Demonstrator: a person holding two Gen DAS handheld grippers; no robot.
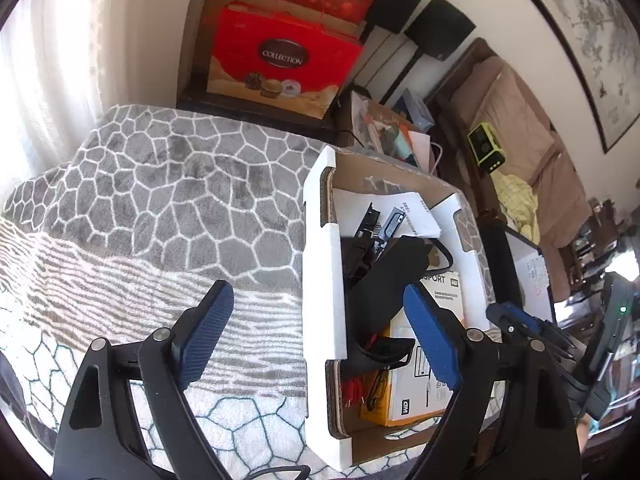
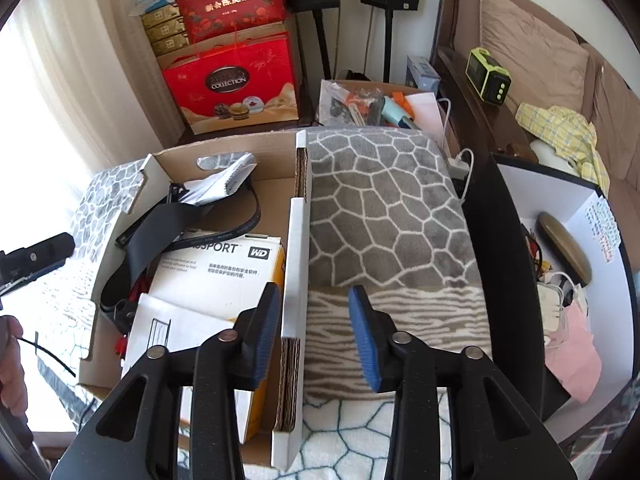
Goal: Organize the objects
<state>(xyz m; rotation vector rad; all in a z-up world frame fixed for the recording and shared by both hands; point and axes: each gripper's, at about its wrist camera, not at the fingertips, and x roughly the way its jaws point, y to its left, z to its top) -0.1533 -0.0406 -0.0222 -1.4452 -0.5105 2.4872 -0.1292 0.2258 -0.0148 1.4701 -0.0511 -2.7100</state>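
Your left gripper (image 1: 320, 332) stands wide, nothing between its pads; one blue pad hangs over the blanket (image 1: 160, 184), the other over the box (image 1: 324, 280). Your right gripper (image 2: 316, 336) is partly open and straddles the box's white near wall (image 2: 294, 280), one pad inside the box and one outside over the blanket; the pads look clear of the cardboard, though the angle makes that hard to be sure of. You hold nothing in either.

Inside the box lie a white WD carton (image 2: 216, 276), a black strap (image 2: 160, 228) draped across it, a printed paper (image 2: 224, 184) at the far end, and red wires (image 1: 352, 388) near the low corner. To your right, beside the blanket, stands a second open bin (image 2: 592, 216) with a brown case (image 2: 564, 240) and pink cloth (image 2: 572, 348) in it.
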